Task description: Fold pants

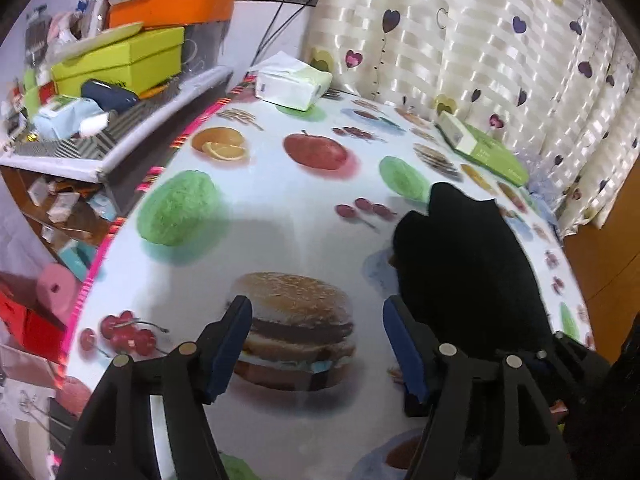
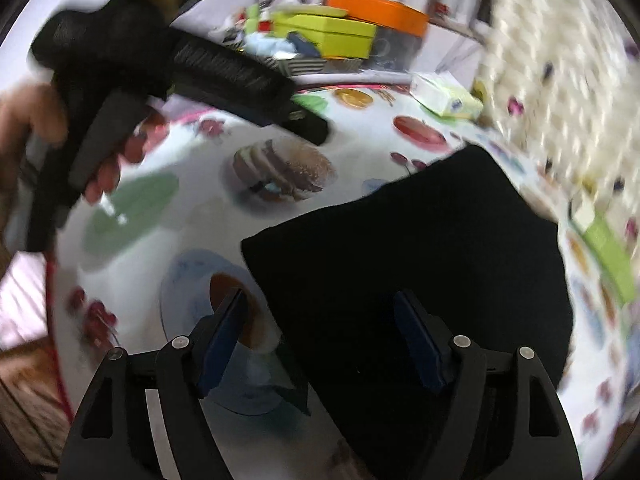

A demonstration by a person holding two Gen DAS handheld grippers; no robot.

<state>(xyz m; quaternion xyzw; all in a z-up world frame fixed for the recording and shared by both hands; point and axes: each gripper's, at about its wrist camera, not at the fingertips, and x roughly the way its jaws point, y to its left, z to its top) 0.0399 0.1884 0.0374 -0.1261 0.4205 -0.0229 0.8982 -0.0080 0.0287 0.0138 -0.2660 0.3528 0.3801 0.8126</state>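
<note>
Black pants [image 2: 408, 264] are lying in a compact folded block on the tablecloth [image 1: 280, 208], just ahead of the right claw [image 2: 320, 340] and to the right of the left claw [image 1: 316, 344]. Both claws are gaping wide, gripping nothing. Folding is looking nearly done; any next move is calling for pinching an edge.

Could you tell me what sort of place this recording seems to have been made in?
Most likely a lived-in home, perhaps a dining corner. The black pants lie on a table with a food-print tablecloth, a heart-patterned curtain hangs behind it, and a cluttered shelf of boxes stands alongside.
</note>
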